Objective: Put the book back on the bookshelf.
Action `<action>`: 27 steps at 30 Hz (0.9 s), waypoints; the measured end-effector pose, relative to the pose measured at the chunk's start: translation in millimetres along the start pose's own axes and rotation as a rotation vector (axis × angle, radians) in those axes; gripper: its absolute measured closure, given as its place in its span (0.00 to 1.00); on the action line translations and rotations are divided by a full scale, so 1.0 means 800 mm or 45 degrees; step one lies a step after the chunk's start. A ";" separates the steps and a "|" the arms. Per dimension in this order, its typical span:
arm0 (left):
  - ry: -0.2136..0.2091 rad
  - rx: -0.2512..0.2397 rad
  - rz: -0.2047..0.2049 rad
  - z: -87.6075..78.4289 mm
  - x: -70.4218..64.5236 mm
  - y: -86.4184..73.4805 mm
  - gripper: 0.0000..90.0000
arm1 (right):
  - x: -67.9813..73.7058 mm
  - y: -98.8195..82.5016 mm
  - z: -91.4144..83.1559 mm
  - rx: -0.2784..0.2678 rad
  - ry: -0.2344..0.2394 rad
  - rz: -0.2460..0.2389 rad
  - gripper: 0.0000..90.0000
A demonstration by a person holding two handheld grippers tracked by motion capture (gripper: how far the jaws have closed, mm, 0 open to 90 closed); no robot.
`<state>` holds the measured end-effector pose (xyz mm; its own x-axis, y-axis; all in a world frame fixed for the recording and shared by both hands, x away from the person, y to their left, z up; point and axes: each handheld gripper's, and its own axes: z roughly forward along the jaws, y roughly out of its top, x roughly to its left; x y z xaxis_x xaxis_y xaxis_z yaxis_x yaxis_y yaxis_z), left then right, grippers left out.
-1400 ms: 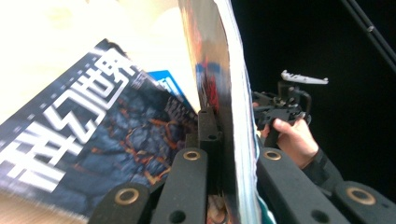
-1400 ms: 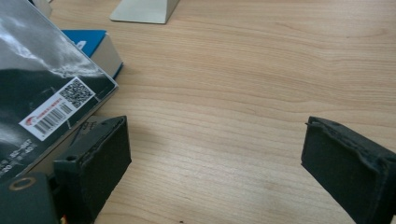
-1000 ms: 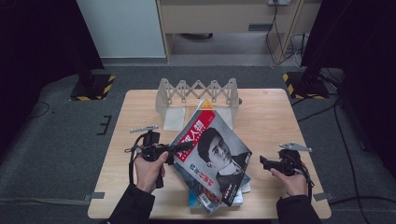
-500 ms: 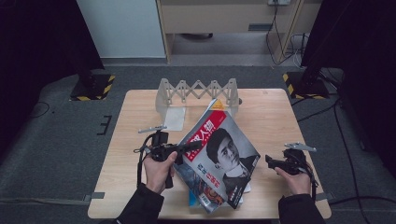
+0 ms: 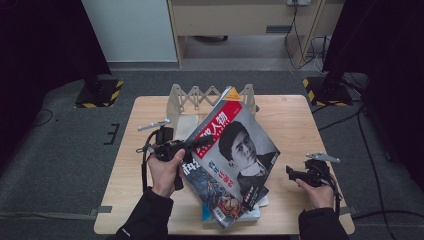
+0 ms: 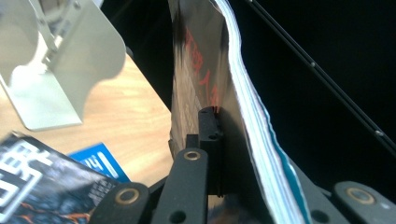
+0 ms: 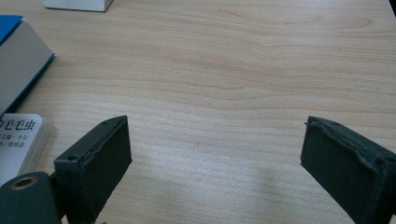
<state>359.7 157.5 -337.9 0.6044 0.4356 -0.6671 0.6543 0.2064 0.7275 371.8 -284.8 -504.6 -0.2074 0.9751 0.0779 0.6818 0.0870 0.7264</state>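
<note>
A magazine (image 5: pixel 235 145) with a red title and a portrait on its cover hangs tilted above the table, its top edge near the white folding rack (image 5: pixel 200 95). My left gripper (image 5: pixel 192 142) is shut on the magazine's left edge. In the left gripper view one black jaw presses the glossy cover (image 6: pixel 196 79), and the page edges (image 6: pixel 252 126) run up to its right. My right gripper (image 5: pixel 292 174) rests low over the table's right side. It is open in the right gripper view (image 7: pixel 215 158), with bare wood between the pads (image 7: pixel 100 158).
Under the lifted magazine lies a pile of other magazines and books (image 5: pixel 227 205) near the front edge. A blue-covered book (image 7: pixel 18 60) and a white magazine corner (image 7: pixel 18 140) lie left of my right gripper. The rack's white plate (image 6: pixel 79 60) stands close.
The left gripper has raised the magazine and tipped it more upright, bringing its top edge back toward the rack. The right gripper has shifted slightly to the right.
</note>
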 end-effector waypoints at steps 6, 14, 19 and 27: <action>0.035 -0.077 0.012 -0.026 0.004 0.025 0.95 | 0.000 -0.002 0.004 0.017 -0.008 -0.032 0.09; 0.147 -0.159 0.050 -0.064 0.011 0.053 0.95 | 0.000 -0.005 0.009 0.030 -0.006 -0.069 0.09; 0.191 -0.207 0.044 -0.083 0.019 0.064 0.95 | 0.001 -0.007 0.014 0.060 -0.003 -0.087 0.09; 0.256 -0.251 0.066 -0.109 0.026 0.082 0.95 | 0.003 -0.009 0.018 0.098 -0.005 -0.115 0.09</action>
<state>375.5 256.6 -290.1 0.5195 0.6107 -0.5976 0.5124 0.3371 0.7899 376.5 -280.5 -519.6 -0.2679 0.9634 0.0113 0.7120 0.1900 0.6760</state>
